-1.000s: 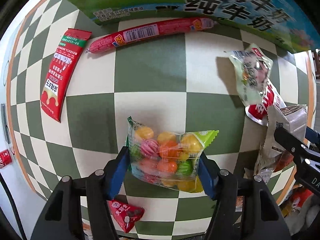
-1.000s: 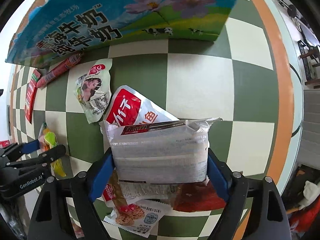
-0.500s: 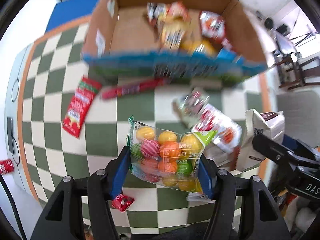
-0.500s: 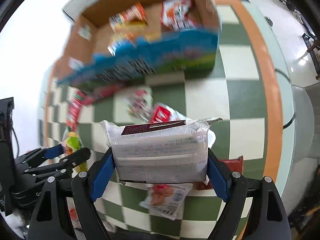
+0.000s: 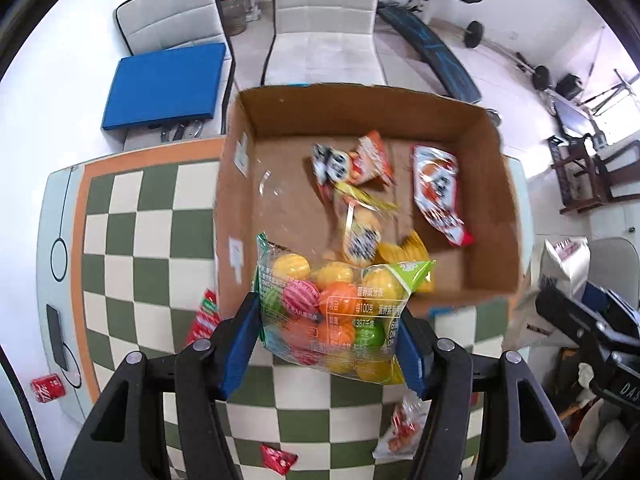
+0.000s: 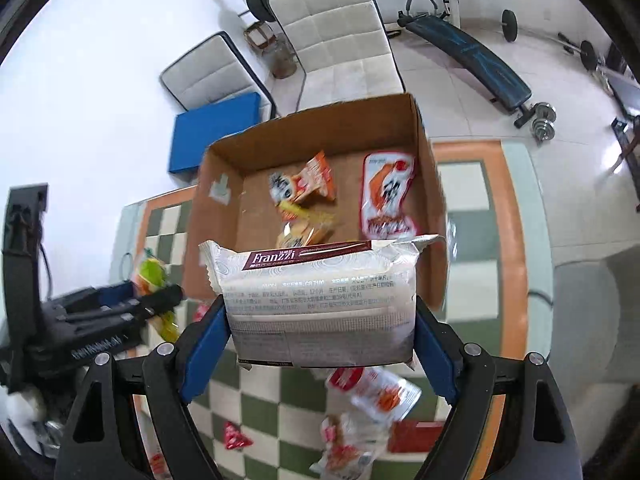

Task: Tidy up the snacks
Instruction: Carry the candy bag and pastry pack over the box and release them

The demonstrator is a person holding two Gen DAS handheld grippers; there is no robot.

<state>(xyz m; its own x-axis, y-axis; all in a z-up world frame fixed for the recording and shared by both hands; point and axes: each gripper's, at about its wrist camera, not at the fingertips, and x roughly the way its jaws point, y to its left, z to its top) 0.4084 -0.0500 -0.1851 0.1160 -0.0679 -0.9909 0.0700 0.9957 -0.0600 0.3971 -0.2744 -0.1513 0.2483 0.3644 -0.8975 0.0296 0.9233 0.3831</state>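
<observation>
My left gripper (image 5: 330, 340) is shut on a clear bag of coloured candy balls (image 5: 336, 308), held high over the near wall of an open cardboard box (image 5: 492, 184). My right gripper (image 6: 320, 336) is shut on a white Franzzi biscuit pack (image 6: 320, 300), also raised above the box (image 6: 424, 152). Several snack packets (image 5: 360, 200) lie on the box floor, among them a red and white pouch (image 6: 386, 196). The right gripper with its pack shows at the right edge of the left wrist view (image 5: 568, 312), and the left gripper shows at the left of the right wrist view (image 6: 132, 308).
The box stands on a green and white checked table (image 5: 152, 240) with an orange border. Loose packets (image 6: 372, 396) lie on the table below the grippers, and a small red packet (image 5: 278, 458) lies near the front. White chairs (image 5: 324, 20), a blue pad (image 5: 164, 84) and gym gear stand beyond.
Both grippers have risen well above the table with their packs, and the view has swung from the tabletop beside the box to its open inside.
</observation>
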